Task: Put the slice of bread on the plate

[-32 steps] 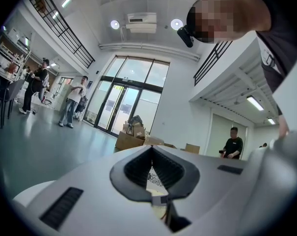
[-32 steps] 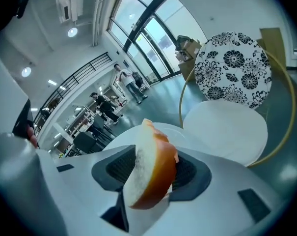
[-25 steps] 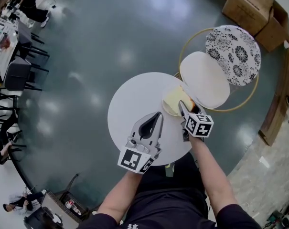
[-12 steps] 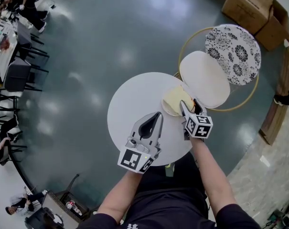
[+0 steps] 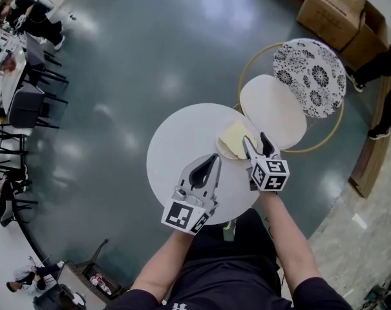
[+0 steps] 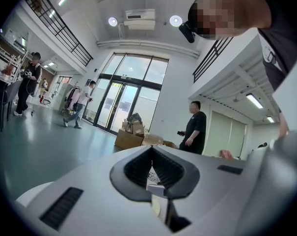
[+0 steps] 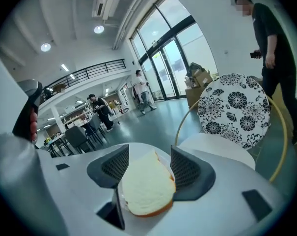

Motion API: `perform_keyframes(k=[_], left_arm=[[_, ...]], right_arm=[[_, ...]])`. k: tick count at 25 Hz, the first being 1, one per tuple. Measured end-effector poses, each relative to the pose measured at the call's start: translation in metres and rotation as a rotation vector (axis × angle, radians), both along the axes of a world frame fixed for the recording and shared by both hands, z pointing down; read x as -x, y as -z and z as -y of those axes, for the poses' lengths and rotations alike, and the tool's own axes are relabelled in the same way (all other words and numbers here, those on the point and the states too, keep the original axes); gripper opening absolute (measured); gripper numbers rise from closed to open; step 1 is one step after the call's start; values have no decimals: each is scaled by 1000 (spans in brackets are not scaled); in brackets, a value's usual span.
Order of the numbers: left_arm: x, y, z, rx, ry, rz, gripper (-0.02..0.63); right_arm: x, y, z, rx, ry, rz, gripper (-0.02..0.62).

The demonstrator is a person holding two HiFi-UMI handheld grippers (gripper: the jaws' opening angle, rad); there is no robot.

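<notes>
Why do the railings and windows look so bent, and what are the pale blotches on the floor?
Head view: the glossy floor throws back light as pale glare spots. Left gripper view and right gripper view: wide-angle lenses bow the railing and window frames and blacken the corners.

Round white table (image 5: pixel 176 147) at centre, gold-framed chair with white round seat (image 5: pixel 273 112) and black-and-white floral backrest (image 5: pixel 309 77) to its upper right, brown cardboard boxes (image 5: pixel 331 8) in the top right corner, dark chairs (image 5: pixel 27 102) along the left edge, glossy grey-green floor (image 5: pixel 150 44), person in black clothes (image 7: pixel 273 38) at right.
</notes>
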State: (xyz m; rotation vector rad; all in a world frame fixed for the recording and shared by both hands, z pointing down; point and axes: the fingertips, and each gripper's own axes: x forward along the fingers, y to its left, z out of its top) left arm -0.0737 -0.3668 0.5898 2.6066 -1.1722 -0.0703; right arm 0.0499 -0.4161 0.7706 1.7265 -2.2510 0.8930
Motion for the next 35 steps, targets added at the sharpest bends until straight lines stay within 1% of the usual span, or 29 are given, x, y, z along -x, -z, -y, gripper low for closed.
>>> perform_keyframes(k=[3, 9, 10, 13, 16, 24, 29, 35], left_arm=[[-6, 15, -3, -1, -8, 14, 6], [-22, 58, -16, -8, -25, 23, 6], [-24, 65, -19, -9, -27, 23, 6], [-33, 88, -26, -12, -32, 22, 6], [-43, 110, -35, -15, -29, 18, 6], [-54, 173, -58, -39, -13, 41, 6], [-63, 208, -73, -60, -8, 56, 6], [-68, 242, -92, -89, -11, 46, 6]], right_arm=[[10, 38, -3, -33, 61, 29, 264], [25, 127, -20, -102, 180, 120, 261], [27, 143, -24, -115, 196, 135, 254], [27, 190, -36, -161, 243, 164, 193], [23, 232, -50, -208, 282, 167, 133], [18, 324, -82, -301, 331, 137, 54], [18, 372, -98, -363, 365, 141, 35], [22, 417, -115, -429, 394, 131, 15]])
